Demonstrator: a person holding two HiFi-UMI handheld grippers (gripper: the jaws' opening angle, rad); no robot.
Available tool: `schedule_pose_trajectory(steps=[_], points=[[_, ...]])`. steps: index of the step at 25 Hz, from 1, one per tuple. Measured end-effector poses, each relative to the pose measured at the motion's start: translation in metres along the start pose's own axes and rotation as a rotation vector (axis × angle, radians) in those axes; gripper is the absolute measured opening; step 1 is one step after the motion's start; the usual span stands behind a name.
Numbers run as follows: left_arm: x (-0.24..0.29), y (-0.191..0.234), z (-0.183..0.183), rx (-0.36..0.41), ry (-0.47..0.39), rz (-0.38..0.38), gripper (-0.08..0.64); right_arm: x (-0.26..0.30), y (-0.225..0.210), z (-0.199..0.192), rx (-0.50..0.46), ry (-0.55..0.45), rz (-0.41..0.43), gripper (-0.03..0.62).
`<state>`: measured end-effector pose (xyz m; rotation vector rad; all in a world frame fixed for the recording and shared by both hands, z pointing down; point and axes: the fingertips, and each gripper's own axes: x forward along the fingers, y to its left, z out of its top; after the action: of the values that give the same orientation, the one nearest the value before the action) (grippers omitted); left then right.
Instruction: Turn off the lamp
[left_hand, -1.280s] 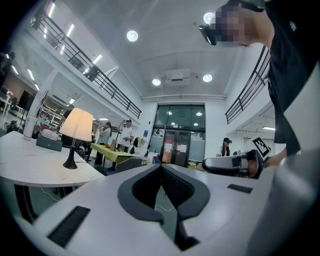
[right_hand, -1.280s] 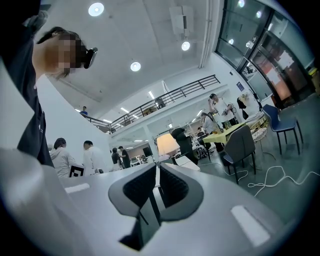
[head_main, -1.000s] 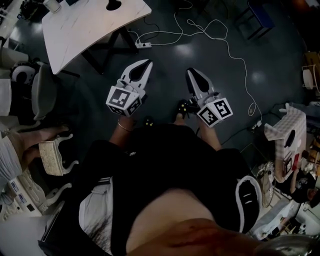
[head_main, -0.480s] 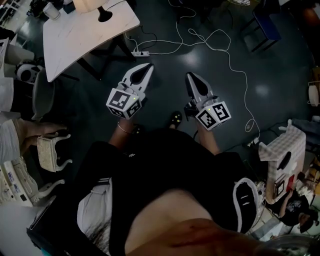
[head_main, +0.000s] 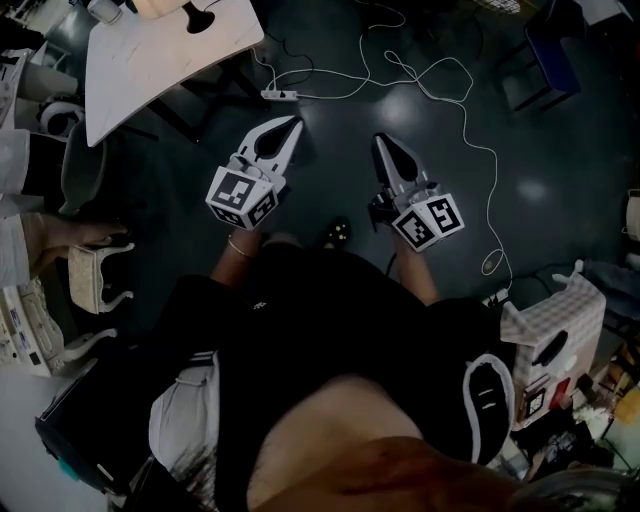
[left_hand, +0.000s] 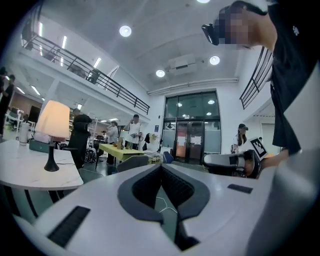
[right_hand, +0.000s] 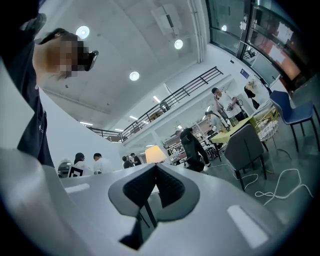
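Observation:
The lamp (head_main: 165, 8) stands on a white table (head_main: 140, 75) at the top left of the head view, with only its shade and black base showing. In the left gripper view the lamp (left_hand: 52, 121) glows, its cream shade on a thin black stem. It stands well ahead and to the left of my left gripper (left_hand: 161, 166). From the right gripper view the lit shade (right_hand: 155, 154) peeks just over the tips of my right gripper (right_hand: 156, 165). Both grippers (head_main: 294, 121) (head_main: 380, 139) are held side by side above the dark floor. Each is shut and holds nothing.
A power strip (head_main: 281, 94) and looping white cables (head_main: 440, 75) lie on the floor ahead. A grey chair (head_main: 75, 165) stands left of the table, a blue chair (head_main: 545, 50) at the far right. A white stool (head_main: 95, 280) and a seated person are at the left.
The person has walked on toward the table, and the lamp has come into view at the top left. Both grippers kept their pose and stayed shut.

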<state>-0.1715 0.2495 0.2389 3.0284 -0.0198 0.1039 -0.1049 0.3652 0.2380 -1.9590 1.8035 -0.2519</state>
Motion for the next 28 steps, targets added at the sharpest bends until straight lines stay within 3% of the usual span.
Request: schedule_pose_trajectory(steps=[7, 11, 28], points=[[0.021, -0.010, 0.004, -0.002, 0.000, 0.004, 0.006, -0.014, -0.021, 0.008, 0.018, -0.008, -0.009, 0.000], [0.038, -0.016, 0.005, 0.050, 0.012, -0.018, 0.006, -0.017, -0.032, 0.014, 0.010, -0.016, -0.023, 0.000], [0.131, 0.009, 0.010, -0.008, -0.033, -0.076, 0.006, 0.015, -0.102, 0.045, -0.036, -0.006, -0.068, 0.000]])
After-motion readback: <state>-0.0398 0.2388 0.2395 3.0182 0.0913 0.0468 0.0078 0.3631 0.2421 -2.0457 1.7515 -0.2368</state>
